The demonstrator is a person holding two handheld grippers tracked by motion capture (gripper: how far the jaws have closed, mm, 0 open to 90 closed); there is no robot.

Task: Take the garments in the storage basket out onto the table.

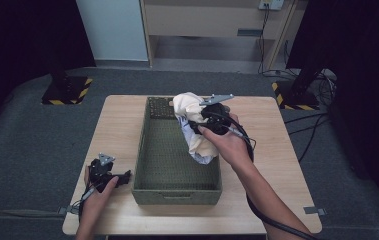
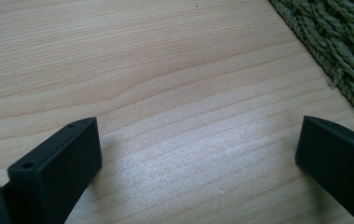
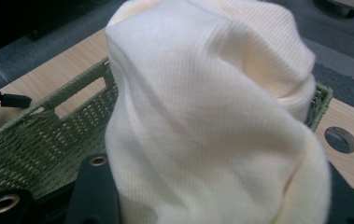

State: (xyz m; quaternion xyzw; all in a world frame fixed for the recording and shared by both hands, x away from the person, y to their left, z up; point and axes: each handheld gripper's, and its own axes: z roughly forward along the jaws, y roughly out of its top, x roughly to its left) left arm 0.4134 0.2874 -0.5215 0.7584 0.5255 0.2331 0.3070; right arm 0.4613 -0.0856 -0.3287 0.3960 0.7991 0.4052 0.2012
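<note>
right gripper (image 1: 203, 116) clamped on a bunched cream cloth (image 1: 193, 131) over the green woven basket (image 1: 177, 192), left gripper (image 1: 122, 177) jaws wide apart, parked on the wooden table (image 1: 117, 125) just beside the basket

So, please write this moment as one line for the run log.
right hand-held gripper: shut on cream cloth, lifted over green basket | left hand-held gripper: open, on table beside basket

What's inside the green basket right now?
Nothing rests on the visible floor of the green woven basket. The right hand-held gripper holds a cream cloth bunched above its far right side; the floor beneath the cloth is hidden.
</note>
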